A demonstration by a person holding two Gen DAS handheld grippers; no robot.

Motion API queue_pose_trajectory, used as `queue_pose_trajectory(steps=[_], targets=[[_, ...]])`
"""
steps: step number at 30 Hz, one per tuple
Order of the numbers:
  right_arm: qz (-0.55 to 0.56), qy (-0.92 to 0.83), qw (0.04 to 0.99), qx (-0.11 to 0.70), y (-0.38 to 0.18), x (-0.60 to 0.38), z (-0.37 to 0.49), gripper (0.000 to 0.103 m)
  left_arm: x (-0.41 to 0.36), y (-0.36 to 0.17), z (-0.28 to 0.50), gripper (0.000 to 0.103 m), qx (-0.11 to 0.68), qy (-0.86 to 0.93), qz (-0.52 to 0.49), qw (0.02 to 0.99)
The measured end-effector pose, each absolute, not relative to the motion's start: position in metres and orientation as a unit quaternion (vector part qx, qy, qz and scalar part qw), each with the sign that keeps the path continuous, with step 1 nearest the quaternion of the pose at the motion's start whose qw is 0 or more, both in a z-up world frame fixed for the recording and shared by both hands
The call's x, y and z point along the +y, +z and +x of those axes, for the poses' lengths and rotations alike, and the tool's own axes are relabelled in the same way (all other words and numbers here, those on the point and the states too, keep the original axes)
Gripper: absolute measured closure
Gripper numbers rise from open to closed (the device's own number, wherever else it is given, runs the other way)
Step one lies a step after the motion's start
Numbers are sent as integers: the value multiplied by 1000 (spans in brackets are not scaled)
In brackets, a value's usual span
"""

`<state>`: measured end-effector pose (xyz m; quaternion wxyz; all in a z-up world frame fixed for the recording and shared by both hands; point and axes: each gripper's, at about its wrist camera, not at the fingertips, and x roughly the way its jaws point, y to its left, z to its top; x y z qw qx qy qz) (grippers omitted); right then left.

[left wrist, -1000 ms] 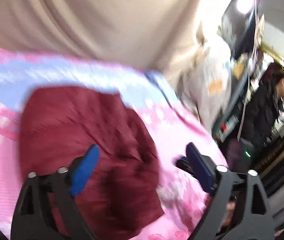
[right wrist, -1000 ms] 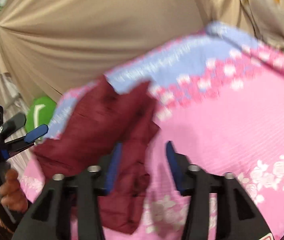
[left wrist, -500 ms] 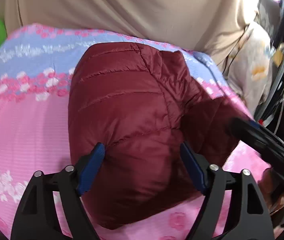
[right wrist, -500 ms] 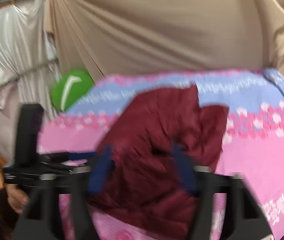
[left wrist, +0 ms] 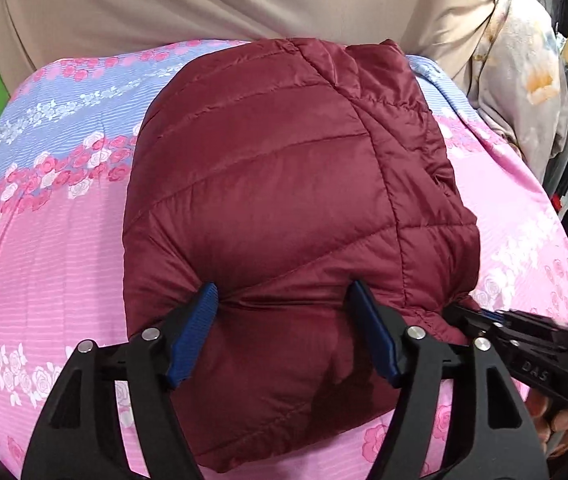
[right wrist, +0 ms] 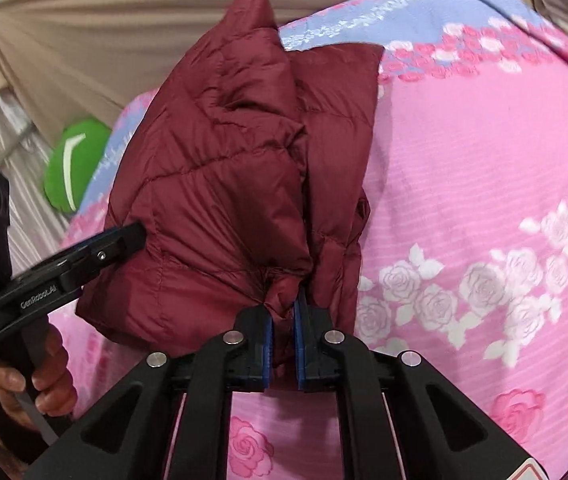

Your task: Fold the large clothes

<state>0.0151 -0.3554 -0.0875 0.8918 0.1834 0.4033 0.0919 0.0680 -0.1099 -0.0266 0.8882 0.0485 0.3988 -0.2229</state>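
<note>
Left wrist view: a maroon quilted jacket (left wrist: 284, 208) lies already doubled into a thick bundle on the pink and blue floral bedspread (left wrist: 44, 248), suggesting the folding is well along. The left gripper (left wrist: 284, 320) straddles the near part of the bundle, its blue pads (left wrist: 194, 332) having just been closing; they dent the padding on either side, with fabric puckered between them, though whether that amounts to a firm hold is hard to judge. At lower right the right gripper (left wrist: 463, 314) bites into the bundle's near corner, its pad tips buried in fabric. How many layers are stacked, and where sleeves or collar sit, cannot be made out. A beige curtain (left wrist: 204, 0) closes off the background.

Right wrist view: the right gripper (right wrist: 282, 320) has just been closing, and its fingers are now nearly together, pinching a bunched fold at the jacket's (right wrist: 224, 184) near edge. Seen from here the bundle looks lumpy and uneven, one point sticking up at the far end, so a final fold or some squaring-up likely remains. The left gripper (right wrist: 136, 236) enters from the left, held by a hand (right wrist: 28, 380), its pads lost against the padding. A green object (right wrist: 72, 164) beyond the bedspread's (right wrist: 483, 160) edge is too cut off to identify.
</note>
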Motion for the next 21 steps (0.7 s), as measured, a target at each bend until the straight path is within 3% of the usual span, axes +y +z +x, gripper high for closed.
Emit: queue_pose_trajectory(steps=[5,8,16,21], targets=[[216,71,905,360,-46,-372,2,81,-114,-27,68,32,396,-214,59,891],[191,46,928,316,-12,-378,8,63,-114,-28,68,30,394,-216,59,891],[188,18,935,299,32,-378,96,50,-116,-30,65,26,385,-215,68,895],[186,27,924,334,29,-364,156,42,-116,-31,62,26,381,-218,73,896]])
